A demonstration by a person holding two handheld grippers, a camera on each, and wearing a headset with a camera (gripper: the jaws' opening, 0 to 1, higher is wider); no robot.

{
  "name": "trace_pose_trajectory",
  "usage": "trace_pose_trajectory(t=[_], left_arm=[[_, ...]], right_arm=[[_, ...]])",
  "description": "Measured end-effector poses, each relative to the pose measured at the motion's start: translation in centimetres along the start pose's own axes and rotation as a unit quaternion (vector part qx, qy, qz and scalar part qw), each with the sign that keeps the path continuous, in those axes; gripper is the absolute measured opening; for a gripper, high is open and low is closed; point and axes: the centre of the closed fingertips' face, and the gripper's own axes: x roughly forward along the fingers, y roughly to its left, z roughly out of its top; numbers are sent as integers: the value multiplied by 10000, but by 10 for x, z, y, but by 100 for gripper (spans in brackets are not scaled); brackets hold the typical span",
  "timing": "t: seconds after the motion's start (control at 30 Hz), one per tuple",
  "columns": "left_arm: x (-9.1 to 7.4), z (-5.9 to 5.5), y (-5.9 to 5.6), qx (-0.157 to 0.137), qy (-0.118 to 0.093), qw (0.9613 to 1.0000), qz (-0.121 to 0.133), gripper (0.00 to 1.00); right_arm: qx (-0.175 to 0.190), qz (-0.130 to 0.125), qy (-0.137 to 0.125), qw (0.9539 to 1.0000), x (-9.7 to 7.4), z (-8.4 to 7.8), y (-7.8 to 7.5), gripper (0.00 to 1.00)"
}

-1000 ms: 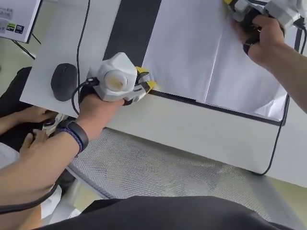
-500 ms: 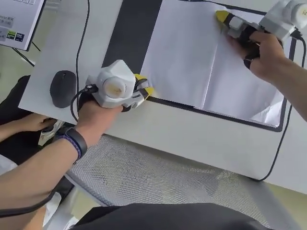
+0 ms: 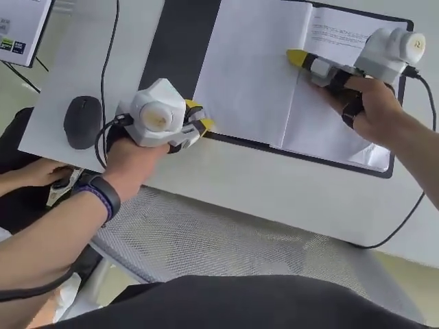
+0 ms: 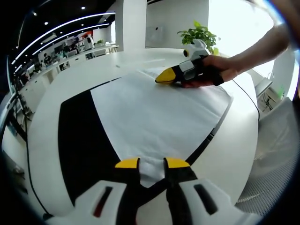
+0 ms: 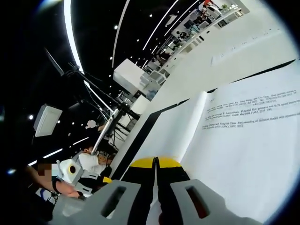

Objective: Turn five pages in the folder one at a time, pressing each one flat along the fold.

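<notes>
Since a second ago the right hand-held gripper (image 3: 296, 57) has slid down the fold (image 3: 291, 103) from the folder's far end toward the near edge of the desk (image 3: 274, 185). Its yellow-tipped jaws are pressed together, and the tips rest on the paper right at the fold. The black folder (image 3: 180, 41) lies open and flat on the desk, close to the near edge. Its left page (image 3: 247, 68) is blank and its right page (image 3: 333, 127) has a few printed lines at the top. The left hand-held gripper (image 3: 204, 123) sits at the near left corner of the left page, its jaws a narrow gap apart with the paper's corner between the tips. A dark mouse (image 3: 81, 122) lies near the desk's near left corner.
</notes>
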Motion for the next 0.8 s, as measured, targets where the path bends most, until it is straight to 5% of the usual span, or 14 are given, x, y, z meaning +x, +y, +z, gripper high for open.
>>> trace_pose_trajectory(t=[0.5, 0.8], left_arm=[[-1, 0, 1, -78, -41, 10000, -9, 17], [-1, 0, 0, -120, -69, 9999, -4, 17]], right_arm=[[-180, 394, 714, 9965, -26, -81, 59, 0], [-154, 478, 898, 9947, -41, -103, 77, 0]])
